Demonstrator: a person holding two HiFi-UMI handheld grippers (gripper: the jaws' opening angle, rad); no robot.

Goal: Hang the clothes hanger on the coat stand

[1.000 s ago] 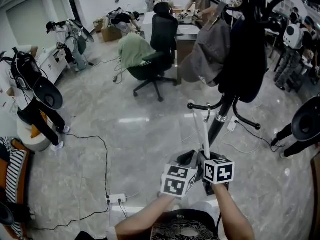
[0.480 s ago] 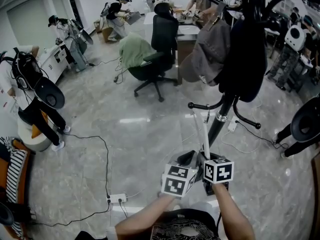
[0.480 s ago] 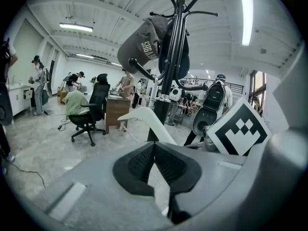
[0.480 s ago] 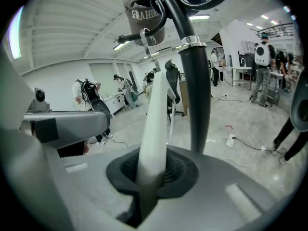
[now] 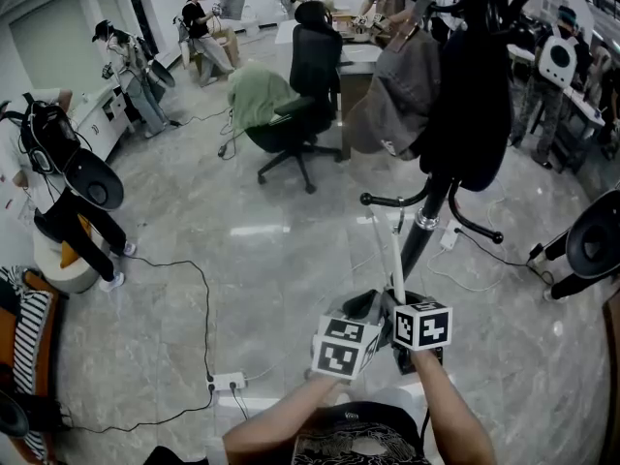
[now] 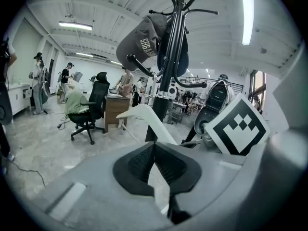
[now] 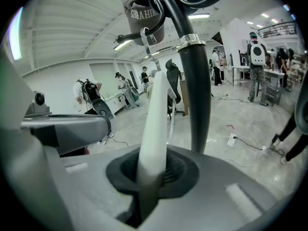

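Note:
A white clothes hanger (image 5: 391, 260) stands upright in front of me, and both grippers grip its lower part. My left gripper (image 5: 356, 310) is shut on one arm of the hanger (image 6: 144, 118). My right gripper (image 5: 399, 308) is shut on the other arm of the hanger (image 7: 156, 114). The hanger's metal hook (image 7: 146, 43) is close beside a low arm of the black coat stand (image 5: 427, 223). A grey cap (image 5: 397, 95) and a dark garment (image 5: 475, 95) hang higher on the stand. The stand's pole (image 7: 195, 90) rises just right of the hanger.
A black office chair draped with green cloth (image 5: 289, 109) stands on the marble floor beyond. A power strip and cable (image 5: 225, 386) lie at my front left. Several people work at the back. A round black device (image 5: 593, 244) is at the right.
Both grippers and the hanger keep their hold and place. The view has tipped slightly, so the stand sits a little higher. People at the back have walked on.

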